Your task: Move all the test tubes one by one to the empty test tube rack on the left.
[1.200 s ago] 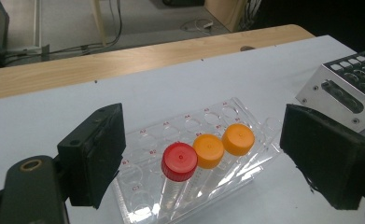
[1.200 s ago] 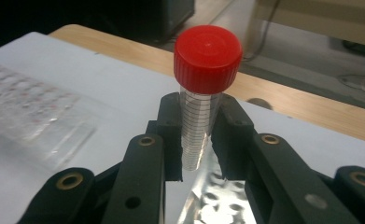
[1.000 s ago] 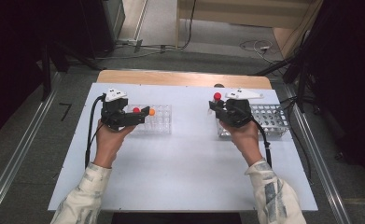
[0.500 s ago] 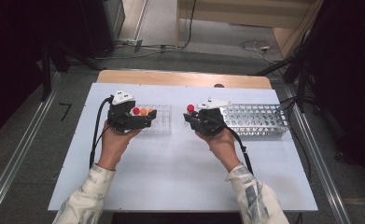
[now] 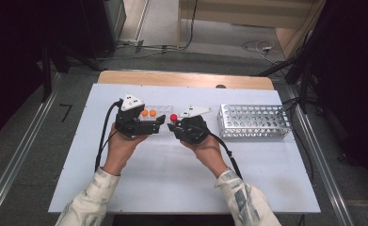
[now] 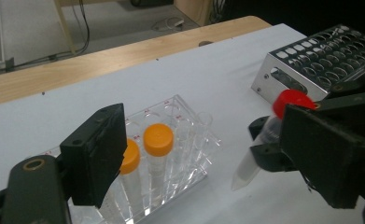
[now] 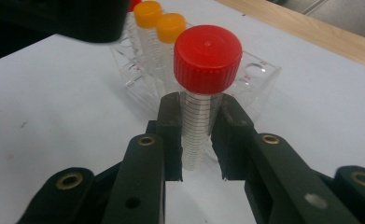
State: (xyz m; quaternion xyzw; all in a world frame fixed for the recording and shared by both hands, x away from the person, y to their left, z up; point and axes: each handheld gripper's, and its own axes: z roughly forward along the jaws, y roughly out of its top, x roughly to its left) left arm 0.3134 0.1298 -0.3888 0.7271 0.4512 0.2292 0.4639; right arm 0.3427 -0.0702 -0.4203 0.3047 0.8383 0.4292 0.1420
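Red-capped tube [image 7: 203,93]: clamped upright between the pads of the right hand-held gripper [image 7: 196,140], just beside the clear rack [image 5: 165,113].
Clear rack: on the white worktop [image 5: 172,179], holding orange-capped tubes [image 6: 157,140].
Left hand-held gripper [image 6: 203,158]: jaws spread wide, empty, over the rack.
Metal rack [image 5: 252,121]: further right.

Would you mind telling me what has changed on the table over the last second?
The right tool, shut on the red-capped tube, carried it leftward from the metal rack to the clear rack. The left tool shifted slightly right along the clear rack. Both racks and the two orange-capped tubes stayed where they were.
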